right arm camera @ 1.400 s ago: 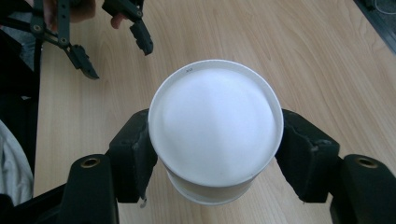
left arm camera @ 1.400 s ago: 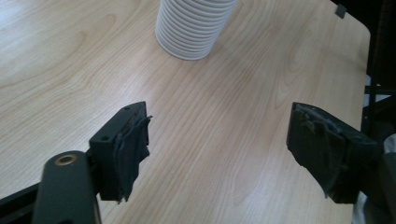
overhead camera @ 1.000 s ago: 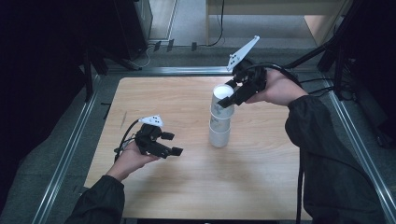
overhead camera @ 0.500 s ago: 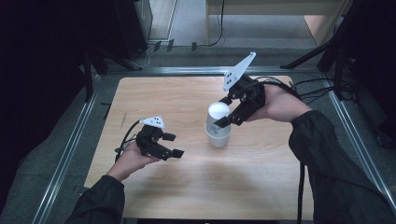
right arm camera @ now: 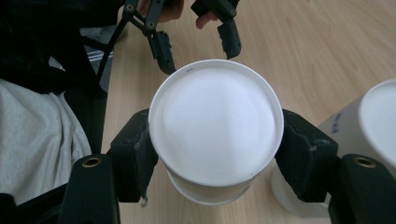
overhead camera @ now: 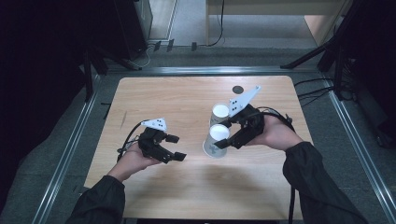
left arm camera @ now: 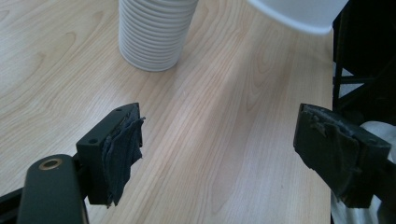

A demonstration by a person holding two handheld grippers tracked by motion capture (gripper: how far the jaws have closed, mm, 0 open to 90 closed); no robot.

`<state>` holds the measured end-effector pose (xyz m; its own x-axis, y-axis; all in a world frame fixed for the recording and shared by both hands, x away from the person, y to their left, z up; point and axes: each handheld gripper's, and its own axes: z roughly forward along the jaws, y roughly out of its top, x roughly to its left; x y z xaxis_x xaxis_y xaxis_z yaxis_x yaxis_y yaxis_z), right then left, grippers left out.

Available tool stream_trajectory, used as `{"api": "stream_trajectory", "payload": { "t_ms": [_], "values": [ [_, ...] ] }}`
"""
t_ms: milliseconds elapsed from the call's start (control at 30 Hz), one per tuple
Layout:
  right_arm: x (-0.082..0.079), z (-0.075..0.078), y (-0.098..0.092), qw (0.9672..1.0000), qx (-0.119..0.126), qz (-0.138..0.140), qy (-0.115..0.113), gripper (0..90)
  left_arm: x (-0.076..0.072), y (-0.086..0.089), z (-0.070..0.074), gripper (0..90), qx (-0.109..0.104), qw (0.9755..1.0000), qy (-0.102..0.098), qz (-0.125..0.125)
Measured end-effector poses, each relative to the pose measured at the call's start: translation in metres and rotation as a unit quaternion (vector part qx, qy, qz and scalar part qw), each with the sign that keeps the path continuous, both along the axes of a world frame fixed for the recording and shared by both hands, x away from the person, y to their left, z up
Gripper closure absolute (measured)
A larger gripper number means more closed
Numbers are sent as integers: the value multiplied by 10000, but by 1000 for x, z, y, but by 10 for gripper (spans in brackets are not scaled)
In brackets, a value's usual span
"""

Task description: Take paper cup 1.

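The right gripper [overhead camera: 223,140] has its fingers [right arm camera: 135,154] clamped on both sides of an upside-down white cup [right arm camera: 215,123], held just beside the cup stack [overhead camera: 218,113] on the worktop [overhead camera: 187,98]. The left gripper [overhead camera: 175,147] has its fingers wide apart, empty, near the cup.

Matt white paper cup [right arm camera: 215,123]; ribbed paper cup stack [left arm camera: 154,32]; pale, smooth wood-grain table [overhead camera: 187,100]; frayed dark cloth pads [left arm camera: 122,156].

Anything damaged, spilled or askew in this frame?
The cloth padding on the left gripper fingers looks frayed and ragged. Otherwise nothing stands out: the stack of paper cups stands inverted on the table, and the right gripper holds one inverted cup.
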<state>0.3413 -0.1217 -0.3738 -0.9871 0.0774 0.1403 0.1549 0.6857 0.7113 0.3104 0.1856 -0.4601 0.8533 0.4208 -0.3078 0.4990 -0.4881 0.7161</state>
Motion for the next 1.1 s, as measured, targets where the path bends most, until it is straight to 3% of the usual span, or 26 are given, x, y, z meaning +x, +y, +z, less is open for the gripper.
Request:
{"api": "stream_trajectory", "payload": {
  "t_ms": [100,200,367,433,500,733,933,1100],
  "values": [
    [-4,-16,-3,9999,118,3,31,348,0,-3,0,162,15,10000,13,-51],
    [-6,-30,-6,9995,257,-96,129,348,-1,-6,-2,223,18,9998,20,-202],
    [-8,-47,-10,9971,604,-321,331,347,-1,-13,-2,148,-67,9996,-9,-257],
    [-11,-53,-12,9966,681,-372,291,347,0,-16,-2,149,-56,9996,8,-291],
    [-13,-57,-11,9969,625,-404,244,347,0,-18,-3,151,-9,9994,9,-338],
    [-16,-70,-10,9942,883,-521,335,348,0,-26,-5,154,52,9989,-20,-460],
    [-15,-76,-9,9933,902,-657,295,348,1,-29,-7,155,115,9986,-8,-516],
    [-12,-78,-9,9927,951,-662,342,349,5,-29,-7,139,-9,9991,23,-430]
  ]
}}
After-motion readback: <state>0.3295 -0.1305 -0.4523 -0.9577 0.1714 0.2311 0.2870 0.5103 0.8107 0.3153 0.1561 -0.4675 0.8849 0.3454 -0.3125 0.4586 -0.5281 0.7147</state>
